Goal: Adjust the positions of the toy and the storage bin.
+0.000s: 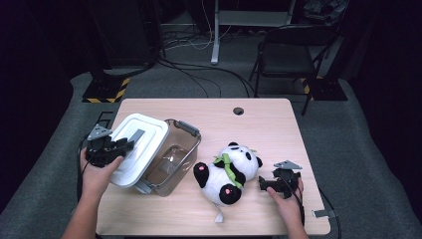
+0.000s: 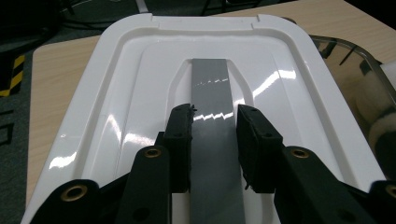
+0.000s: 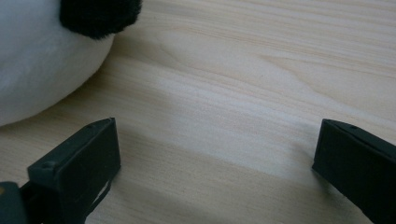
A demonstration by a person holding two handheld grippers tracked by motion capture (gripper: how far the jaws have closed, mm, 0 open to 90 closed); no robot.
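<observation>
White lid point(image 1: 133, 147), high view: leaning tilted on the clear bin point(image 1: 174, 157), left gripper point(image 1: 119, 147) pinching its grey handle. Left gripper view: jaws clamping the grey handle point(image 2: 212, 100). Right gripper view: right gripper point(image 3: 215, 158) resting spread on the tabletop point(image 3: 243, 70), beside the panda plush point(image 3: 42, 56).

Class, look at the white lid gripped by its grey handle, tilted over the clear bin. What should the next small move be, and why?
Probably carry the lid further off the bin and set it on the table. The left gripper is shut on the grey handle, the lid covers the bin partly, and the panda lies outside beside the open right gripper.
</observation>
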